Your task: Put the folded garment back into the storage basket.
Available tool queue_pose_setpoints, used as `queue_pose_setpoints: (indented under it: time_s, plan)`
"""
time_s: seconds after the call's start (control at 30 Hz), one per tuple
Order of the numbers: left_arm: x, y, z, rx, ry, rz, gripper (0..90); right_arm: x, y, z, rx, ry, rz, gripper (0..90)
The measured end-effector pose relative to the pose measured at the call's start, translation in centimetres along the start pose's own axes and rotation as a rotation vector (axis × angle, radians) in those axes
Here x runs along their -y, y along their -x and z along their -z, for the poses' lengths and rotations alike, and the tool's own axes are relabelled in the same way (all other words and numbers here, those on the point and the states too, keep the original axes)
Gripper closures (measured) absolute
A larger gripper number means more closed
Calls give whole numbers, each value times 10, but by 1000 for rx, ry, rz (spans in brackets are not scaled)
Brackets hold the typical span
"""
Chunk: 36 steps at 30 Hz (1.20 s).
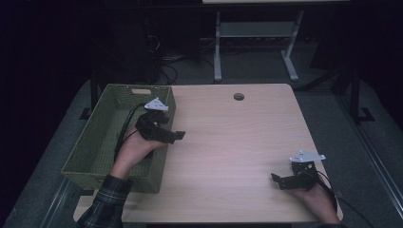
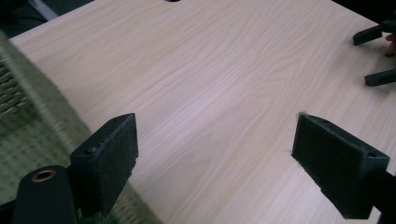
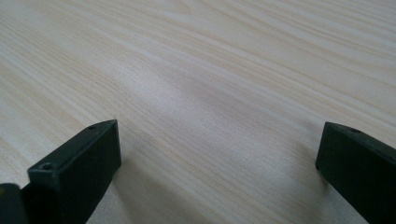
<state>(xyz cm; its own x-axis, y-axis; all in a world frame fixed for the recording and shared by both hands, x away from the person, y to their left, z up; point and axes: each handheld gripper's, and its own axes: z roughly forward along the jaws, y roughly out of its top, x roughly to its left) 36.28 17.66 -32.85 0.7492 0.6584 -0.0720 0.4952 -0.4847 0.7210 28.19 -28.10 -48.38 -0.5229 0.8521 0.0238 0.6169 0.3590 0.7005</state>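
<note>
My left gripper hangs over the right wall of a green woven basket and points out across the light wooden table. Its jaws stand wide open with nothing between them. The basket's rim lies blurred at the left of the left gripper view. My right gripper rests low at the table's near right corner, open and holding nothing. Its two black fingers also appear far off at the upper right of the left gripper view.
A round cable hole sits near the table's far edge. Beyond the table stand a white desk frame and loose cables on the dark floor. The basket's inside looks bare where it is visible.
</note>
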Motion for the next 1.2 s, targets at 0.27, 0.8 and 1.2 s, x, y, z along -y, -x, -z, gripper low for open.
queue_pose_setpoints:
  time_s: [0.27,0.8,1.2]
  plan:
    - [-4,18,-17,16,8,-14,137,0,0,0,0,0,0,0]
    - [3,54,-65,37,18,-43,138,0,0,0,0,0,0,0]
    - [24,68,-103,46,0,-50,137,0,0,0,0,0,0,0]
